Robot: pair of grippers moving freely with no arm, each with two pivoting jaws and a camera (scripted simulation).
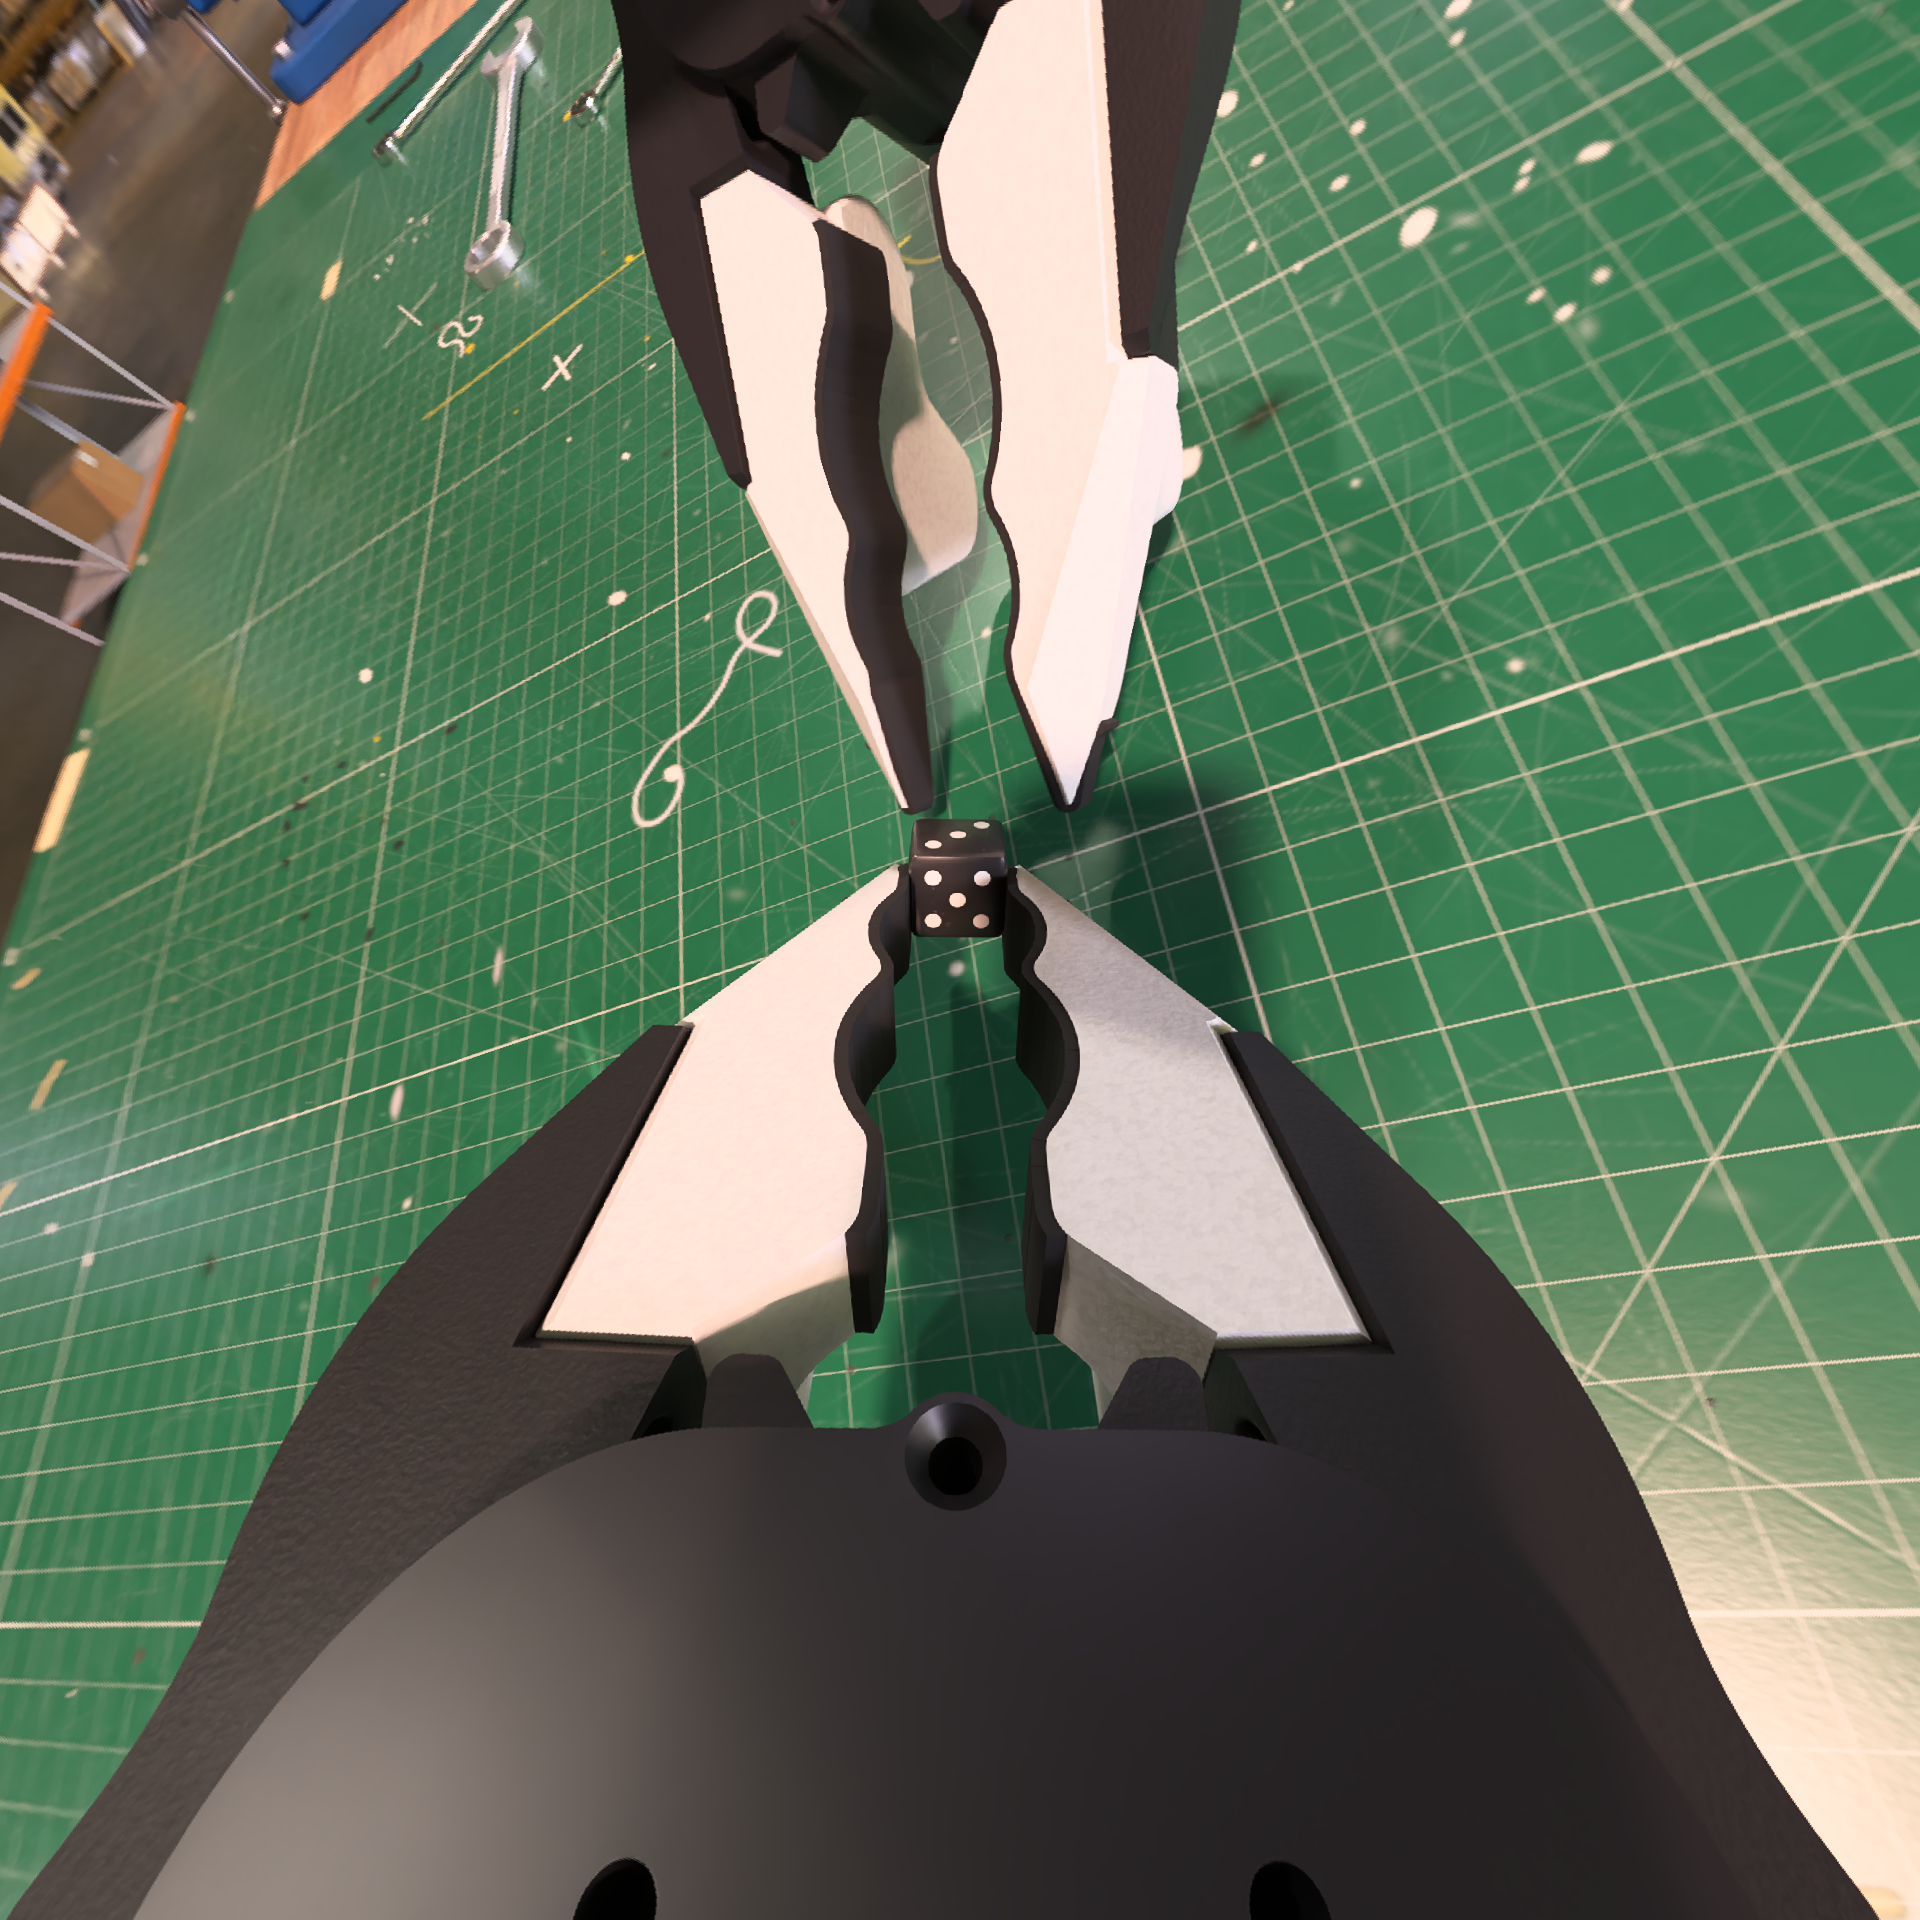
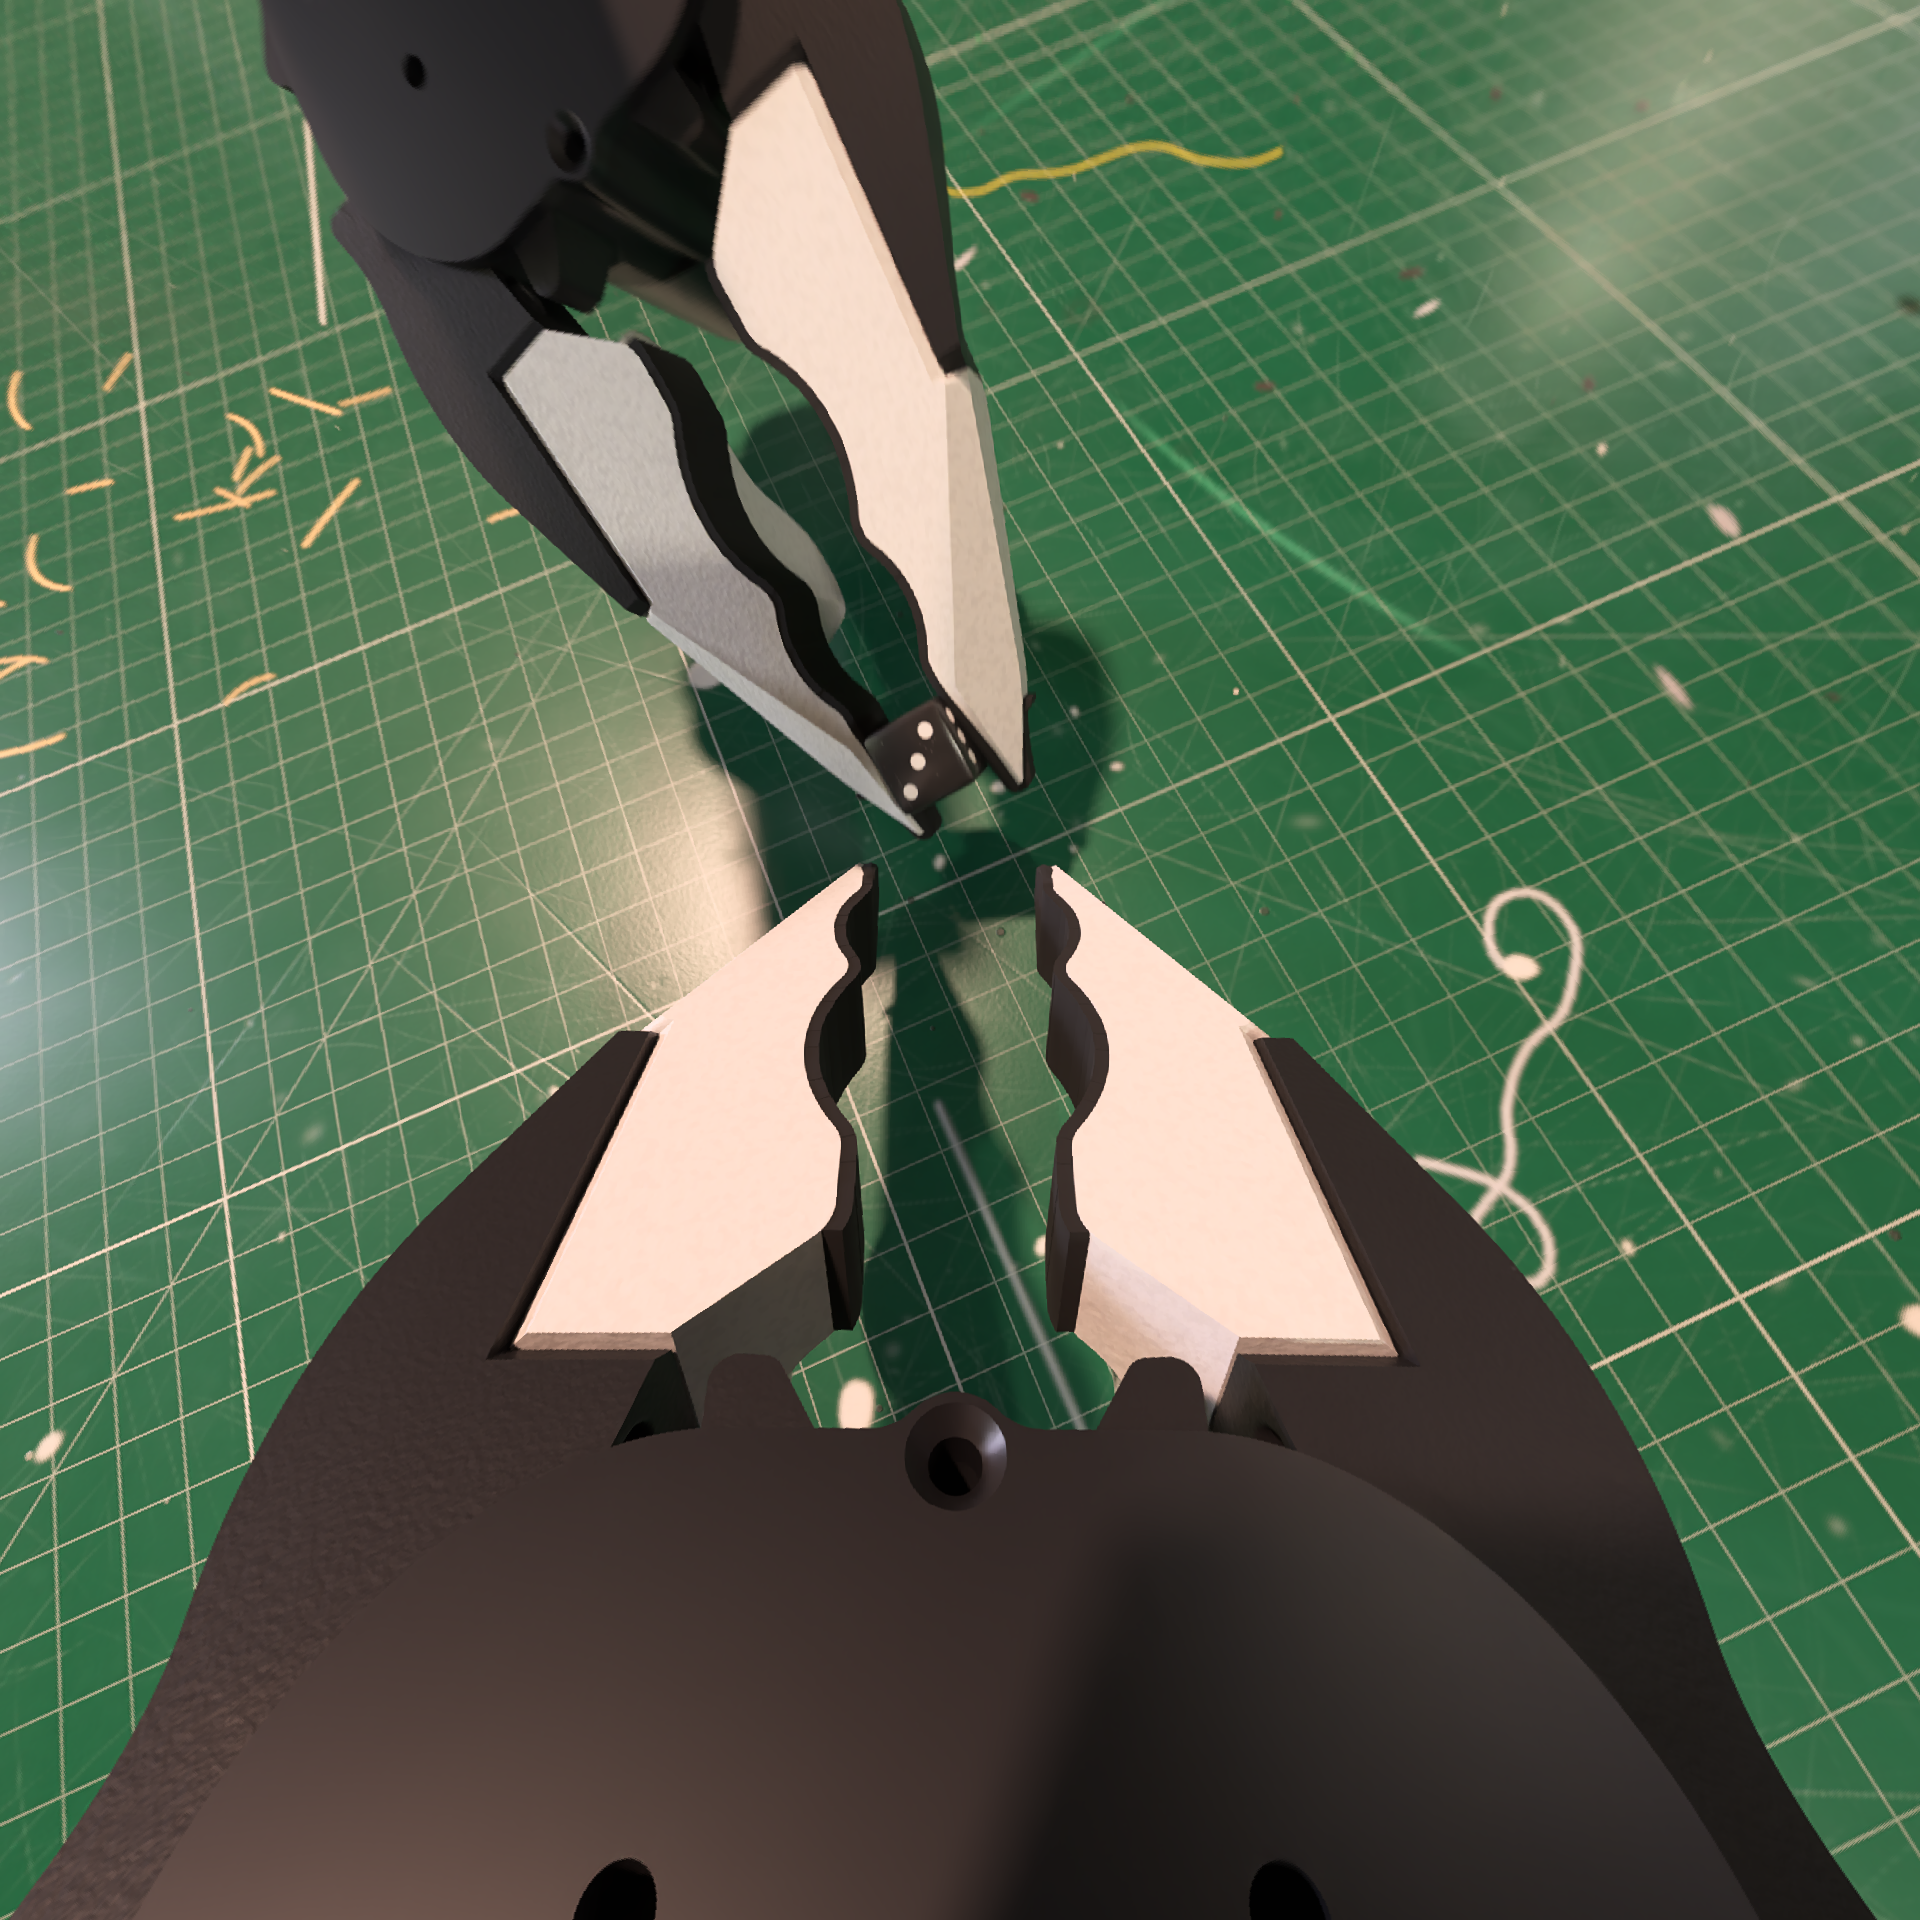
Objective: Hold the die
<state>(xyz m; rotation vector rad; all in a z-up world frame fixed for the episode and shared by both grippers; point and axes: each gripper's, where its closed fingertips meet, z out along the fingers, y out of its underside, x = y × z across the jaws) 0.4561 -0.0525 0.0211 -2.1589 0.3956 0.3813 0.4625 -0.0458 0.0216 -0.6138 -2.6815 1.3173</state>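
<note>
A small black die [image 1: 958, 881] with white pips sits between the tips of my left gripper [image 1: 958, 902], which is shut on it just above the green cutting mat [image 1: 1558, 935]. In the right wrist view the die [image 2: 928, 767] shows pinched in the left gripper's tips [image 2: 961, 795] opposite. My right gripper [image 2: 956, 883] is open and empty, its tips a short way from the die and pointing at it. In the left wrist view the right gripper [image 1: 992, 802] faces mine, tips just beyond the die.
Wrenches [image 1: 501, 166] lie at the mat's far left corner, near the wooden table edge [image 1: 332, 114]. Orange shavings [image 2: 239, 488] and a yellow thread [image 2: 1122, 166] lie on the mat. White scribbles [image 2: 1527, 1070] mark the mat.
</note>
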